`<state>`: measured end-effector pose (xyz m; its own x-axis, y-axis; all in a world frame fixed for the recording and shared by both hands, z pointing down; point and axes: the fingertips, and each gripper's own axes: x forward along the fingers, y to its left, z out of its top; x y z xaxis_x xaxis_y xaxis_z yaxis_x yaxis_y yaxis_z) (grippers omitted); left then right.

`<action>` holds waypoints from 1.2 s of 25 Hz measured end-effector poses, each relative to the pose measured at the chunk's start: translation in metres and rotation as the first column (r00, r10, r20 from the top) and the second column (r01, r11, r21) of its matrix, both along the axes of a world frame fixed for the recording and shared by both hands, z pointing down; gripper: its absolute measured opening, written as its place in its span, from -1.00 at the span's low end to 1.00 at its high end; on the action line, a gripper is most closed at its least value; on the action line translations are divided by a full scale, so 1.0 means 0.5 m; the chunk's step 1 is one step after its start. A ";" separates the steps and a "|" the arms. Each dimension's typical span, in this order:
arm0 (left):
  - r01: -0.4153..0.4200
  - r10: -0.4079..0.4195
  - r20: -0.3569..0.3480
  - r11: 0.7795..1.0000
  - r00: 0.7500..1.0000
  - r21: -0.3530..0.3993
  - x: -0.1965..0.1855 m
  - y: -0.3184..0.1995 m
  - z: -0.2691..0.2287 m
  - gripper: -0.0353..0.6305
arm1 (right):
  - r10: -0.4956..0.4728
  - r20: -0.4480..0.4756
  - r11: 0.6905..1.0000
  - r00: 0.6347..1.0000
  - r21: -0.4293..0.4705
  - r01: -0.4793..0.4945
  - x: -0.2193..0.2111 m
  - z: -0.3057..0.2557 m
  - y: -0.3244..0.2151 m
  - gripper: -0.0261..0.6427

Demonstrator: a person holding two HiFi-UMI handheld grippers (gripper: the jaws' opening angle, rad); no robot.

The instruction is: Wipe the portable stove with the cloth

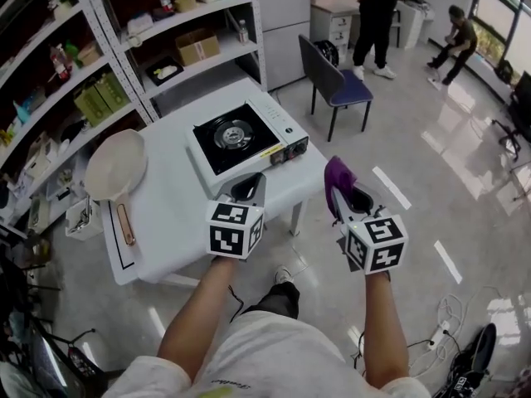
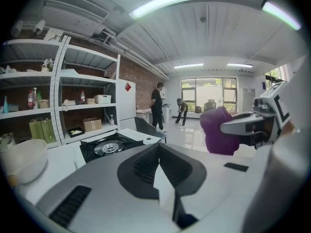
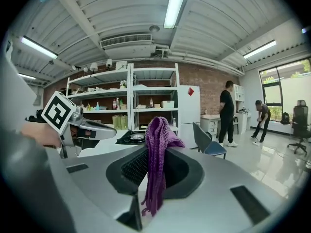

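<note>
The portable stove (image 1: 241,139), white with a black top and a round burner, sits on the far right part of the white table (image 1: 166,214). It also shows in the left gripper view as the stove (image 2: 109,147) and far off in the right gripper view as the stove (image 3: 136,137). My left gripper (image 1: 246,191) hovers at the stove's near edge, jaws together and holding nothing (image 2: 163,176). My right gripper (image 1: 348,197) is off the table's right side, above the floor, shut on a purple knitted cloth (image 1: 338,179) that stands up from the jaws and drapes down (image 3: 156,154).
A cream frying pan (image 1: 114,171) with a wooden handle lies on the table's left part. Shelving (image 1: 99,65) full of goods lines the far left. A blue chair (image 1: 336,85) stands beyond the table, two people (image 1: 375,19) farther back. Cables (image 1: 448,322) lie on the floor at right.
</note>
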<state>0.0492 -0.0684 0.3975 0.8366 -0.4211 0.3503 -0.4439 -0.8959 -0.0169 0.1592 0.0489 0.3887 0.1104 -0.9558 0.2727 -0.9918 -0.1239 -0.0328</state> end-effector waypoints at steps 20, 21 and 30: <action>0.220 -0.221 -0.002 0.974 0.975 -0.045 0.079 -0.384 0.015 -0.88 | -0.250 -0.055 0.967 0.967 -0.072 0.246 0.159 -0.012 -0.461 -0.73; 0.232 -0.232 -0.003 0.971 0.973 -0.051 0.076 -0.397 0.016 -0.88 | -0.260 -0.056 0.964 0.964 -0.073 0.256 0.163 -0.013 -0.480 -0.73; 0.301 -0.302 0.004 0.952 0.953 -0.059 0.050 -0.445 0.022 -0.88 | -0.388 -0.124 0.919 0.913 -0.129 0.373 0.189 -0.032 -0.641 -0.73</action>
